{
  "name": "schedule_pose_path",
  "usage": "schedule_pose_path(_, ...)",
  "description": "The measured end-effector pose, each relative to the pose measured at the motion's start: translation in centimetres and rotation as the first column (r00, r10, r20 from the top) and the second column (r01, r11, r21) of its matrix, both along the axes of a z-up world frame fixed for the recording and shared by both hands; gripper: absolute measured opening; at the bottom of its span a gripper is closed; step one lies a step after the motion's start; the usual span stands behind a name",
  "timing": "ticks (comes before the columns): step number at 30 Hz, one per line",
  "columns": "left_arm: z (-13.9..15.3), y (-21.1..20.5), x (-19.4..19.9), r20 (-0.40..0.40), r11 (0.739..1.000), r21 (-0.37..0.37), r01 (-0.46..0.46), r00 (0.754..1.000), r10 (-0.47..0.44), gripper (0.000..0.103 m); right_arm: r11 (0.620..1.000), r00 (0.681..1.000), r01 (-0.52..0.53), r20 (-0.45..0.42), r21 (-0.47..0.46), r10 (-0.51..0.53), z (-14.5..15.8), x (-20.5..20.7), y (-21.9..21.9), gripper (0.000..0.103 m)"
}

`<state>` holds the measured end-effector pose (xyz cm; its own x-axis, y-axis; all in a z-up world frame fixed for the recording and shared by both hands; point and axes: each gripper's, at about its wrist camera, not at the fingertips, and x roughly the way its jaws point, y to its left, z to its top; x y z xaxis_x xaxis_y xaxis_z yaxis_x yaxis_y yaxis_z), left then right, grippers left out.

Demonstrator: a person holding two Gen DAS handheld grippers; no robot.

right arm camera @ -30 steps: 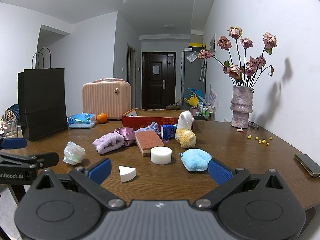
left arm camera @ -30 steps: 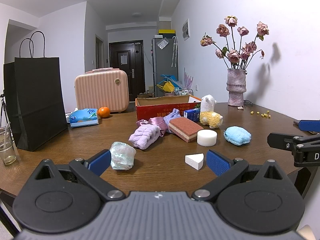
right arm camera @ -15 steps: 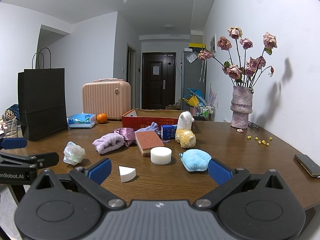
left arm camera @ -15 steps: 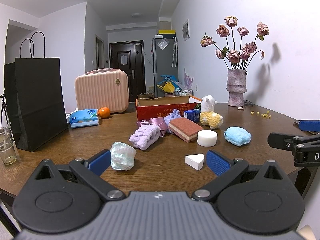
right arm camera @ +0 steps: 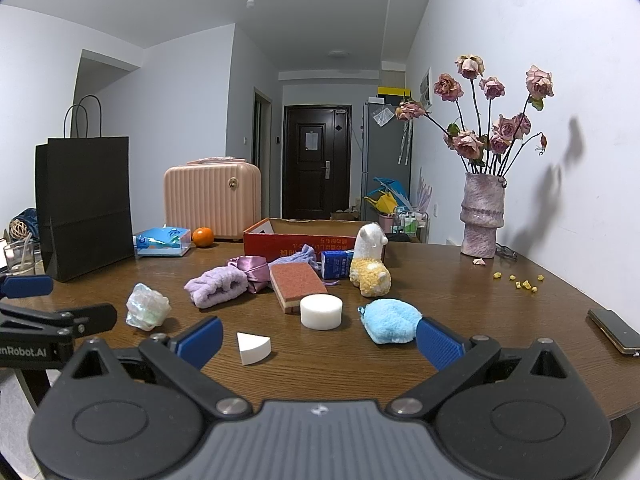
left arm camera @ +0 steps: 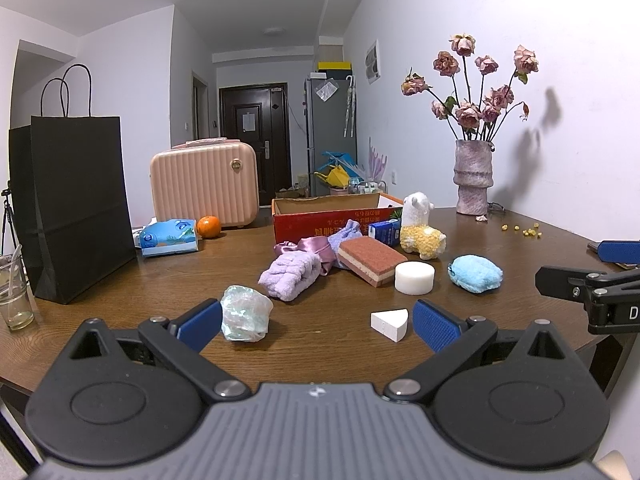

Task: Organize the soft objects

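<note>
Both the left gripper (left arm camera: 316, 322) and right gripper (right arm camera: 318, 338) gape wide, holding nothing; "nRobot.AI" reads at the right view's left edge, near the white wedge (right arm camera: 253, 348) on the desk (right arm camera: 460, 320).

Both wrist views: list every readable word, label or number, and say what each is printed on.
"nRobot.AI": cut off by the frame edge, on the left hand-held gripper.
"D": cut off, on the right hand-held gripper.
Red cardboard box: print appears upside down, unreadable.
Blue carton, tissue pack: print too small to read.
</note>
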<state>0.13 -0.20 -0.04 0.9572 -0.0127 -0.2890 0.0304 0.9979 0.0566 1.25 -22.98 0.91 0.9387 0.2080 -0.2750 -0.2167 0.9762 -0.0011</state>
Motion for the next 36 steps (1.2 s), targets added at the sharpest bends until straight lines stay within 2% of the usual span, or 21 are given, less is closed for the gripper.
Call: schedule_pose_path(36,0.48,0.06,-0.37,0.003,1.0,0.001,-0.005,1.0,0.005,0.103,1.0,1.0,-0.004,-0.006,-0.011,0.004,0.13,0.15,0.52,0.103)
